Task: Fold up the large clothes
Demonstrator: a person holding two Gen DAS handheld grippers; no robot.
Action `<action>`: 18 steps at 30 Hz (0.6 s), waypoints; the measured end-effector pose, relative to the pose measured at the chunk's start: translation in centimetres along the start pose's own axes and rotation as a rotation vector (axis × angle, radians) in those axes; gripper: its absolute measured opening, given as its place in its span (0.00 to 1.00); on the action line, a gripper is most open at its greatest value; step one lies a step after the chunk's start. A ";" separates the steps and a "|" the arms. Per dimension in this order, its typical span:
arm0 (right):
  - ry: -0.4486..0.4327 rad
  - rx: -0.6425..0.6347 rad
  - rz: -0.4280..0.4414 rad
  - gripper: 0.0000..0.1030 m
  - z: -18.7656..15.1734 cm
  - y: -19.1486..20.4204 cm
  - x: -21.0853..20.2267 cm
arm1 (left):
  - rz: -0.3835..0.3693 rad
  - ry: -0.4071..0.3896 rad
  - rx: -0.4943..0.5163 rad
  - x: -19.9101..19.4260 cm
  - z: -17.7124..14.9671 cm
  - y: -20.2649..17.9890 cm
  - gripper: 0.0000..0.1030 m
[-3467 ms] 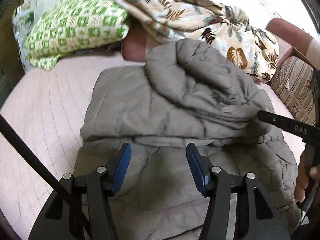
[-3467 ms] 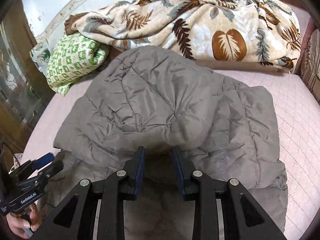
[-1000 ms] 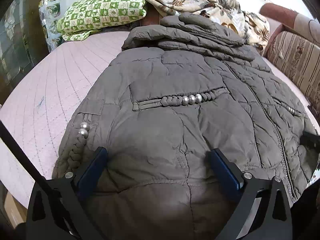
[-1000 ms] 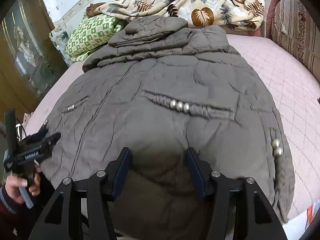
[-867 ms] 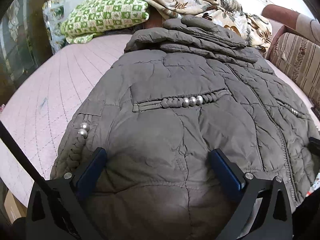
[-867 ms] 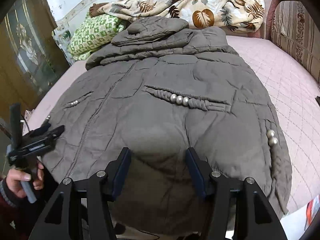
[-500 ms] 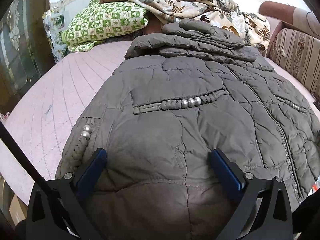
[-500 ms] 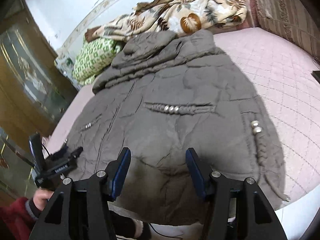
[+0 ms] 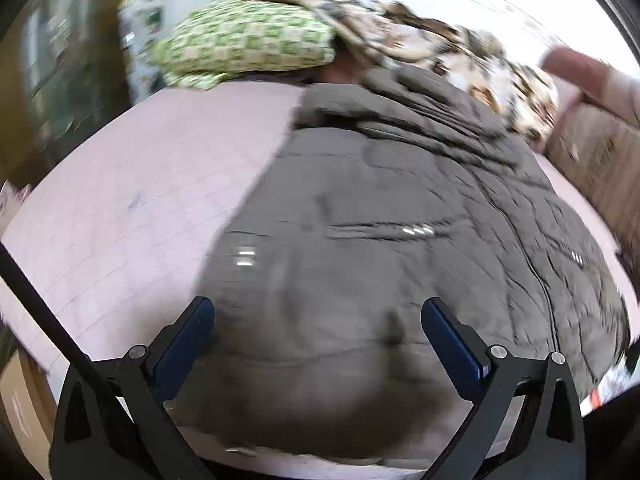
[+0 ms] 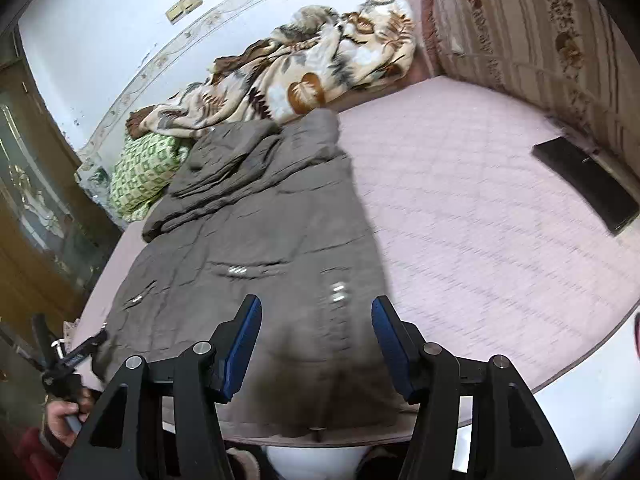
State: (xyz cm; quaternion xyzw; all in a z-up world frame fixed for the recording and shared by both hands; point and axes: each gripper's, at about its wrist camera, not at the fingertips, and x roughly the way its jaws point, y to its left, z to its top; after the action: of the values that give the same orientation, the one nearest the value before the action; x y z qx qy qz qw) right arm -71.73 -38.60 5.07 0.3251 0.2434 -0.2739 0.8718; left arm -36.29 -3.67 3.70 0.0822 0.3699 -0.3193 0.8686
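On the pink quilted mattress [image 10: 460,216], a grey quilted coat [image 10: 256,240] is spread lengthwise, its hem at the near edge and its folded-over upper part bunched toward the far edge, where a green checked pillow [image 10: 140,168] and a leaf-patterned blanket [image 10: 304,68] are heaped. In the left wrist view, which is blurred, the coat [image 9: 400,248] is seen filling the middle and right of the bed, with bare mattress [image 9: 132,200] left along its left side; a braided pocket trim set with shiny beads [image 9: 418,231] is made out across the front. The left gripper [image 9: 318,320] is held over the hem with its blue-padded jaws spread wide, and no fabric is pinched between them. In the right wrist view the right gripper [image 10: 316,320] is likewise shown above the hem near the coat's right border, its jaws standing apart with nothing clamped. The left gripper [image 10: 86,346] is also seen there at the coat's left lower corner, gripped by a hand [image 10: 64,412] in a red sleeve. A flat black object [image 10: 584,184] is laid near the right edge of the mattress, beside a striped cushion [image 10: 540,32], well apart from the coat.
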 end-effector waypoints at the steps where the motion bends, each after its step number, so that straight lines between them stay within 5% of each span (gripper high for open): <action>1: -0.004 0.001 -0.012 0.60 0.1 -0.5 -0.2 | 0.007 0.001 -0.030 -0.2 0.2 1.0 1.00; 10: -0.023 0.230 0.098 0.65 0.4 -5.3 0.1 | 0.023 0.034 -0.191 -0.9 0.9 8.5 1.00; 18: -0.010 0.296 0.149 0.71 0.4 -6.0 0.7 | -0.152 0.127 -0.341 0.7 -0.4 11.3 1.00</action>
State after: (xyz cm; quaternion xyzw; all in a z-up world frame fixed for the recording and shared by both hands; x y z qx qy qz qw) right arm -74.92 -42.90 2.30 0.4658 0.1713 -0.2428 0.8335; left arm -29.21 5.04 1.88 -0.0742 0.4778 -0.3107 0.8183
